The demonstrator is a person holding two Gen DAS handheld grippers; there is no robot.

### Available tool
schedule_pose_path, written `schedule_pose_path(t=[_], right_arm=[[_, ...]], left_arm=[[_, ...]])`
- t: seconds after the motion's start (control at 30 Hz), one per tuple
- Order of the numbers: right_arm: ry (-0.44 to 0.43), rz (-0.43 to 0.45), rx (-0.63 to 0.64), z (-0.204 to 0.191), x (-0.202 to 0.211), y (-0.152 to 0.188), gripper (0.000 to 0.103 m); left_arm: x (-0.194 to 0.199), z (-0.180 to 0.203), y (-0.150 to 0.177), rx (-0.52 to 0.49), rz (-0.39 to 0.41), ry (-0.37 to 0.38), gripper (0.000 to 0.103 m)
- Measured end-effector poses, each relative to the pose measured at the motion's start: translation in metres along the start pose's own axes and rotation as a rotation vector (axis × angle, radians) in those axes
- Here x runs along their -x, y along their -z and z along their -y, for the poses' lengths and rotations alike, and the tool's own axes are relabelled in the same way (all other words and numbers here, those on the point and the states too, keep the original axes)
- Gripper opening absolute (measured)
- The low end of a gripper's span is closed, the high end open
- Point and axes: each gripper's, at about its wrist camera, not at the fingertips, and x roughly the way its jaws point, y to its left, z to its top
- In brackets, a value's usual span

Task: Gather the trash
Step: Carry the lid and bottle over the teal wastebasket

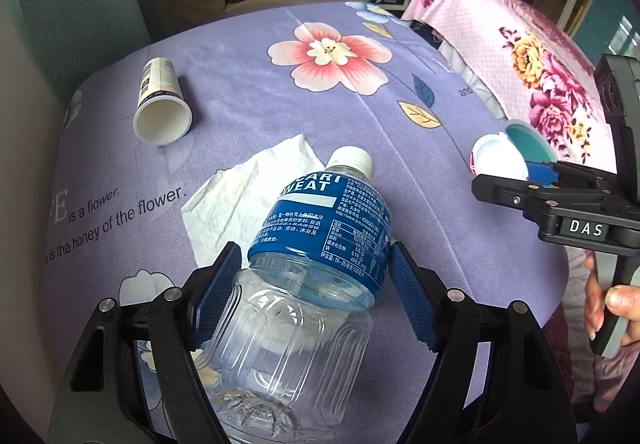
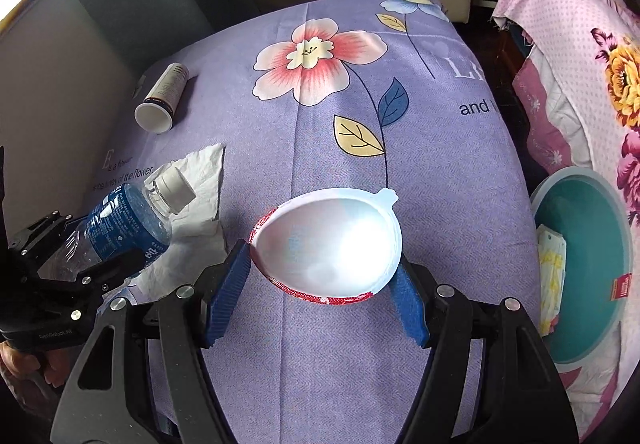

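Between left fingers, bottle.

My left gripper has ribbed blue rubbery pads against a clear, glossy ridged plastic bottle with a shiny blue film label. My right gripper pinches a smooth, glaring white plastic cup. Crinkled soft tissue lies on the matt woven tablecloth.

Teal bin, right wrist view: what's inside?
Inside the teal bin, against its left wall, lies some light packaging with yellow print. A red sticker sits on the inner wall. The table edge and the frame border hide the rest of the bottom.
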Motion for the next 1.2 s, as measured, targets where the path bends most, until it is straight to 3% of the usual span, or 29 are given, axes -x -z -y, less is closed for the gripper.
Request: schedule_pose_path(t=[0.3,0.57,1.2], right_arm=[[-0.024,0.059,-0.052,0.027,0.028,0.012,0.064],[-0.020,0.105,-0.135,0.073,0.049,0.025,0.064],[0.098,0.213,-0.409,0.231,0.104,0.079,0.064]], left_arm=[[0.010,0.041,-0.008,-0.054,0.008,0.008,0.076],[-0.006,0.095,-0.023,-0.109,-0.007,0.019,0.076],[-0.039,0.244,-0.050,-0.325,-0.055,0.076,0.076]])
